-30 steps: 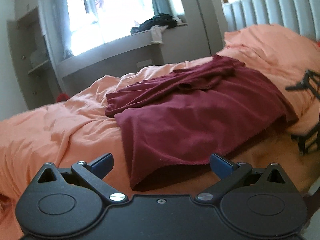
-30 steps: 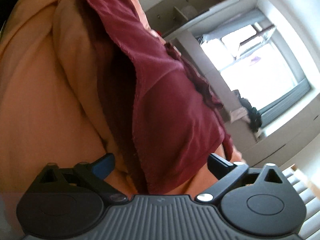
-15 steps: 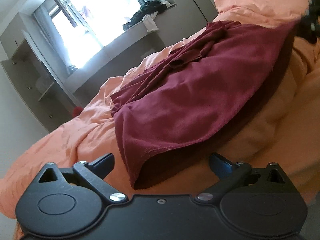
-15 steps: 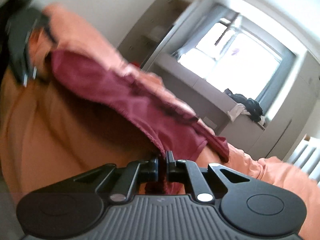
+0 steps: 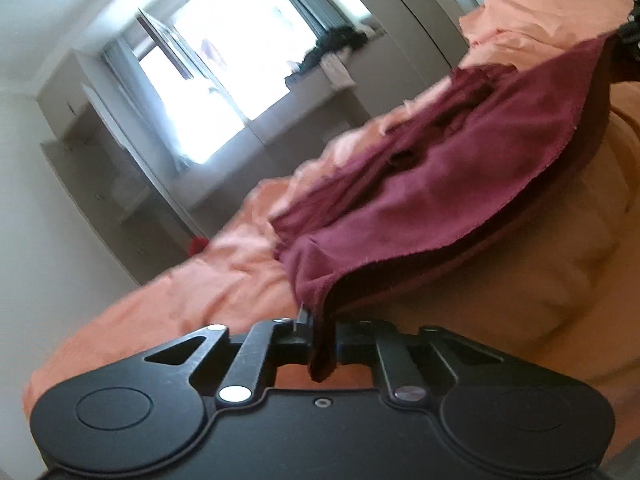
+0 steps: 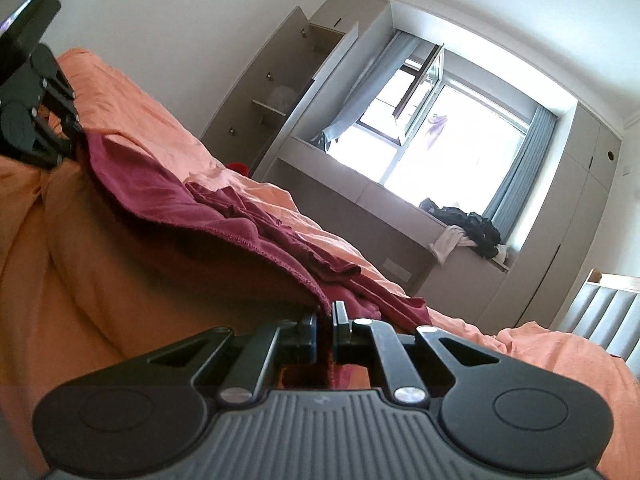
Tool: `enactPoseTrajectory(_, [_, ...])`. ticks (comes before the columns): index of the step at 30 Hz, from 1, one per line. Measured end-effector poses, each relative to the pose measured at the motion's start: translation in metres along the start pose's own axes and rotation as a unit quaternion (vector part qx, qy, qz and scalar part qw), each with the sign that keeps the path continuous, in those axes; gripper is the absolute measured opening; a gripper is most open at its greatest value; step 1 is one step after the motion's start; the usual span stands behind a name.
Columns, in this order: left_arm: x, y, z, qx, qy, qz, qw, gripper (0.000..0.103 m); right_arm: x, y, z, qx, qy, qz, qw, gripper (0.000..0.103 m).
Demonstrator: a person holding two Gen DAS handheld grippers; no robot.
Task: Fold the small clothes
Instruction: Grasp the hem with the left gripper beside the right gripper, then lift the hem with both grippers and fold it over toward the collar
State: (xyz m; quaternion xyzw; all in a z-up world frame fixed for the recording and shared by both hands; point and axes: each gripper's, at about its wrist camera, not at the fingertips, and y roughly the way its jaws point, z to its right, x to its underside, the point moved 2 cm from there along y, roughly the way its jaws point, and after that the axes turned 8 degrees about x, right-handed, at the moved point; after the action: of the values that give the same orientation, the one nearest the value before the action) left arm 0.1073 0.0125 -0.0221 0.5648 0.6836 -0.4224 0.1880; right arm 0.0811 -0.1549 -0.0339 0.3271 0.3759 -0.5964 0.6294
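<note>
Both grippers, left (image 5: pixel 322 330) & right (image 6: pixel 326 330), pinch the cloth (image 5: pixel 440 184) edge at 6 o'clock; thin bite, a hard tug could slip it.

Garment (image 5: pixel 420 184) on bedcover (image 5: pixel 180 288), window (image 6: pixel 452 140) behind

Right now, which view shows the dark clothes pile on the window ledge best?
The right wrist view: the clothes pile is sharp there, dark fabric beside a white piece on the window ledge. The left wrist view shows it small and blurred, with no detail.
</note>
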Motion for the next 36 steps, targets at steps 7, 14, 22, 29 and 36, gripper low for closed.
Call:
enactPoseTrajectory(7, [-0.01, -0.038, -0.02, -0.057, 0.012, 0.063, 0.9963, 0.005, -0.01, -0.011, 0.001, 0.03, -0.007, 0.024, 0.999, 0.005])
enactPoseTrajectory(14, [-0.026, -0.102, -0.037, -0.048, -0.023, 0.115, 0.9919, 0.005, -0.035, -0.052, 0.021, 0.071, -0.008, 0.061, 0.996, 0.005])
enactPoseTrajectory(22, [-0.039, -0.194, -0.053, -0.038, -0.057, 0.162, 0.9844, 0.005, -0.069, -0.13, 0.039, 0.096, -0.023, 0.103, 0.99, 0.006])
enactPoseTrajectory(29, [-0.053, -0.246, -0.064, -0.043, -0.08, 0.194, 0.9767, 0.005, -0.097, -0.182, 0.041, 0.127, -0.017, 0.15, 0.98, 0.006])
enactPoseTrajectory(36, [-0.08, -0.202, -0.075, -0.039, -0.113, 0.198, 0.9728, 0.005, -0.1, -0.141, 0.046, 0.154, -0.01, 0.151, 0.977, 0.006])
